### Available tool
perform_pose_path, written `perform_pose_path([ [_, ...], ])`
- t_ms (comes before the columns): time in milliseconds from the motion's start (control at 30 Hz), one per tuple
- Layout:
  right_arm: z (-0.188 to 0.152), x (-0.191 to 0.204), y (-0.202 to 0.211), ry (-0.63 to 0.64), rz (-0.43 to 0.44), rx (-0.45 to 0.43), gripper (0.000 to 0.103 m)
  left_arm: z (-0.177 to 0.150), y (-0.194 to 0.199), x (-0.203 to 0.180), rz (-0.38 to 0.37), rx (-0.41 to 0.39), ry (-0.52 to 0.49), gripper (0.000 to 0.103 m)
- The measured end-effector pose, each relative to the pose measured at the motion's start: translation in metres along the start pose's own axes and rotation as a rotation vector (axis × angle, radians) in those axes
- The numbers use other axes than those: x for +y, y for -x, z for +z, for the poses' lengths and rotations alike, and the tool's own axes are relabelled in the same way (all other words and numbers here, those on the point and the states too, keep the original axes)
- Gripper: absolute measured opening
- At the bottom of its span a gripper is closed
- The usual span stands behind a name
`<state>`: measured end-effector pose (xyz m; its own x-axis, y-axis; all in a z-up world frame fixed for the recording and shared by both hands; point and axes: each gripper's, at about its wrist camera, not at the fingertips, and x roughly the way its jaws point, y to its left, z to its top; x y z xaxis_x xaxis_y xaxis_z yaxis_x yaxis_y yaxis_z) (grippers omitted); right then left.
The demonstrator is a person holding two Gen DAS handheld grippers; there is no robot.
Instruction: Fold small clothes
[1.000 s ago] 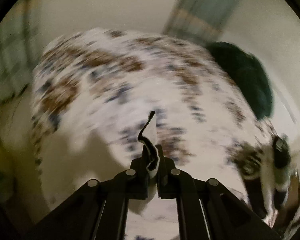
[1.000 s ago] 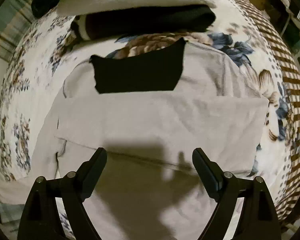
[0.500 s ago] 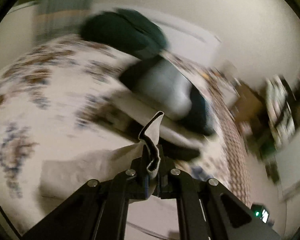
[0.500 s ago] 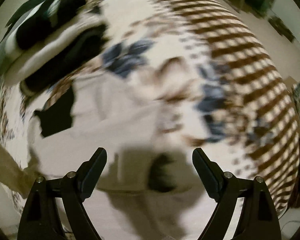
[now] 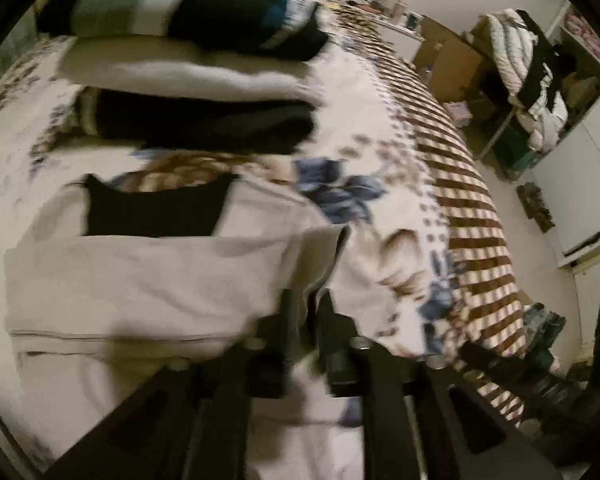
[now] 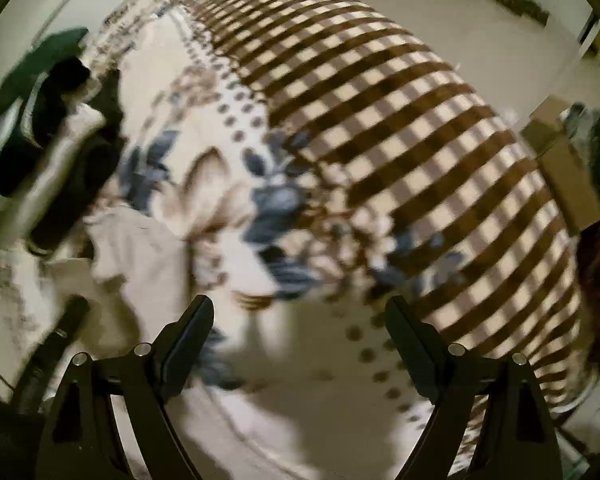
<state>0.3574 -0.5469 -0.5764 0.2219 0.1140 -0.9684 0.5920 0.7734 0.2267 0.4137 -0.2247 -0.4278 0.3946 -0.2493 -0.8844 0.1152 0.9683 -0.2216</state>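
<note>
Left gripper (image 5: 306,312): jaws have just been opening and now stand slightly parted. A corner of the light grey garment (image 5: 140,280) rises between the fingers; the blur hides whether the pads press on it, so grip cannot be told. The garment lies flat on the floral bedspread (image 5: 380,120), spreading mostly to the left of this gripper and just ahead of it, with a black panel (image 5: 156,212) at its far edge. Beyond that, a stack of folded clothes (image 5: 196,72): dark, pale, striped layers.

Right gripper (image 6: 300,320): jaws spread wide, nothing between them, pointing down over the bedspread's brown checked border (image 6: 420,140). From here the grey garment sits to the left, the stack further left. The view is motion-blurred.
</note>
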Motion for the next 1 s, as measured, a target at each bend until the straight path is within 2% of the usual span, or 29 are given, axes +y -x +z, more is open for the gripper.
perform_pose_path([
  [33,0.000,0.002,0.003,-0.006,0.038,0.004,0.089,0.000,0.010,0.015,0.003,-0.015,0.022,0.044],
  [67,0.000,0.007,0.006,-0.007,0.078,0.007,0.089,0.000,0.019,0.030,0.012,-0.030,0.044,0.074],
  [100,0.000,0.013,0.008,-0.003,0.114,0.011,0.089,0.000,0.032,0.049,0.034,-0.057,0.069,0.092],
  [200,0.001,0.042,0.009,0.033,0.218,0.034,0.089,-0.002,0.047,0.103,0.140,-0.089,0.127,0.092],
  [333,0.002,0.083,-0.006,0.086,0.251,0.066,0.089,-0.011,0.048,0.168,0.288,-0.056,0.208,0.092],
  [400,0.004,0.097,-0.021,0.086,0.237,0.071,0.089,-0.020,0.044,0.191,0.331,-0.033,0.260,0.092],
  [467,0.008,0.105,-0.037,0.082,0.210,0.073,0.083,-0.027,0.042,0.209,0.360,-0.018,0.301,0.092],
  [533,0.014,0.111,-0.058,0.084,0.186,0.091,0.058,-0.034,0.041,0.218,0.376,-0.016,0.321,0.092],
  [567,0.015,0.114,-0.068,0.087,0.158,0.109,0.049,-0.037,0.041,0.220,0.377,-0.015,0.327,0.092],
  [633,0.015,0.120,-0.074,0.115,0.104,0.107,0.007,-0.037,0.037,0.218,0.380,-0.011,0.327,0.092],
  [667,0.013,0.123,-0.070,0.132,0.090,0.085,0.007,-0.037,0.037,0.219,0.381,-0.010,0.327,0.092],
  [700,0.013,0.126,-0.066,0.151,0.131,0.054,0.006,-0.037,0.037,0.219,0.376,-0.010,0.328,0.092],
  [767,0.007,0.133,-0.045,0.188,0.121,-0.005,0.006,-0.037,0.039,0.223,0.372,-0.011,0.325,0.092],
  [867,0.002,0.138,-0.016,0.195,0.150,-0.046,0.005,-0.036,0.041,0.231,0.368,-0.008,0.328,0.092],
  [1000,0.006,0.131,0.015,0.166,0.191,-0.051,0.005,-0.032,0.043,0.238,0.367,-0.011,0.335,0.092],
])
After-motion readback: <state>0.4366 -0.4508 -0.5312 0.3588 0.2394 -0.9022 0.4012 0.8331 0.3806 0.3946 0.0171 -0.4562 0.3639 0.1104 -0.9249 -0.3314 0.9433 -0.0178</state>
